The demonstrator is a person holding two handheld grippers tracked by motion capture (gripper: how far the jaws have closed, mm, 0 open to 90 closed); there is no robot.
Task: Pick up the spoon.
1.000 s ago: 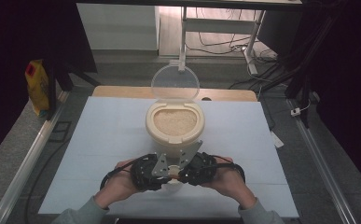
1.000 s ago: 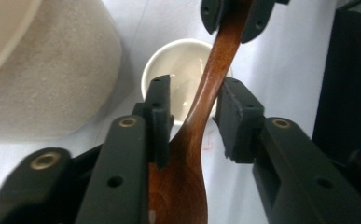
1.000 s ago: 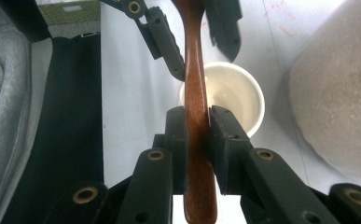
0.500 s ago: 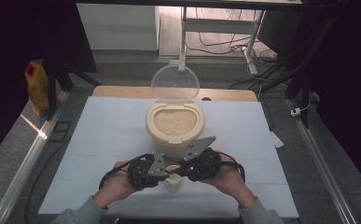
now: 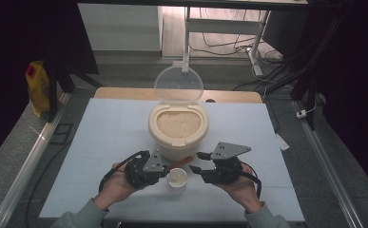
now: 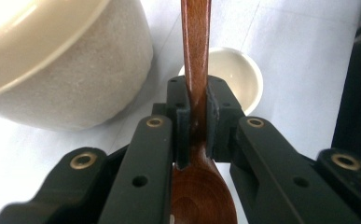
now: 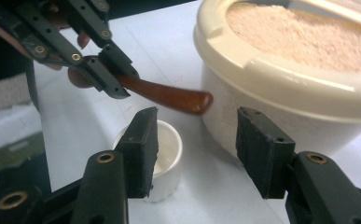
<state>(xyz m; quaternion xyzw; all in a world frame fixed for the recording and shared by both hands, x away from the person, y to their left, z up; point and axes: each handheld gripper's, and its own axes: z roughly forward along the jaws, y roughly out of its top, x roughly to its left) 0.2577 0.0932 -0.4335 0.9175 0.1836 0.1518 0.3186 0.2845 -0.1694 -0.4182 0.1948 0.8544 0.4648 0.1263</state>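
Our left gripper clamps the wooden spoon above the small white cup; our right gripper has just been opening, nothing between its jaws.

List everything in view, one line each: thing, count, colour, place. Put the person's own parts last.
wooden spoon: one, reddish brown, clamped at the neck in the left gripper, handle towards the container.
small cup: one, white, on the table between the two grippers.
rice container: one, cream, mid-table, full of pale grains.
lid: one, clear, hinged open behind the container.
table: one, pale blue top.
bag: one, yellow with a red label, beyond the table's left edge.
left gripper: one, black, shut on the spoon.
right gripper: one, black, jaws just opened, nothing between them.
hands: two, at the near edge.
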